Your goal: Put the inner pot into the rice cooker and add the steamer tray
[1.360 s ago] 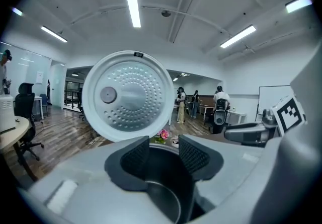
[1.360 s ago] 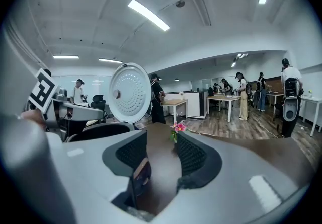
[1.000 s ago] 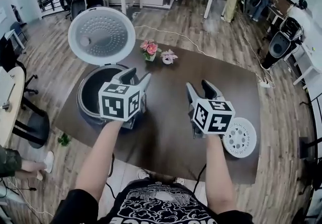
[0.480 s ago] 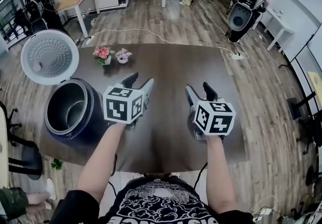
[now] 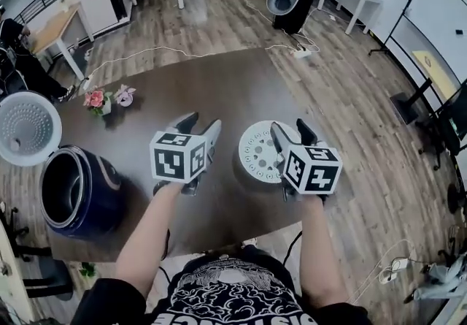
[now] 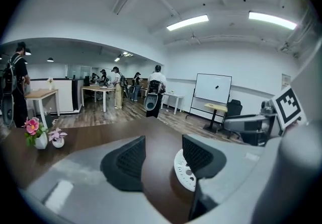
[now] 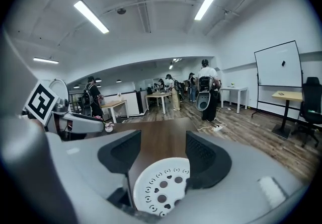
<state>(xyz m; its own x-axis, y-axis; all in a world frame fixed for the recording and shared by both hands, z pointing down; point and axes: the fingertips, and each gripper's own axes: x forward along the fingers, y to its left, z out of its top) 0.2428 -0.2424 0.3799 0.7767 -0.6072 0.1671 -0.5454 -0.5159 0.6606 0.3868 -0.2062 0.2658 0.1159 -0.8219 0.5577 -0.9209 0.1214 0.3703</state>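
Rice cooker (image 5: 76, 192) shifted to our nine o'clock | steamer tray (image 5: 257, 152) now under our right gripper (image 5: 290, 127), jaws just opening, spread | left gripper (image 5: 201, 123) spread, empty

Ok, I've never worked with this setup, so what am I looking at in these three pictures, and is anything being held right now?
There is no robot here: a person holds a two-jaw tool in each hand. The head view comes from a camera on the person's head, looking down. It shows the left gripper and the right gripper, each with its marker cube. The other two pictures come from cameras riding on each gripper, looking along its jaws. On the brown table stand a dark rice cooker with its lid up, two small flower vases, and a white steamer tray full of holes. Both grippers are open and hold nothing. The right one's jaws have just been opening, and it hangs above the tray's edge.
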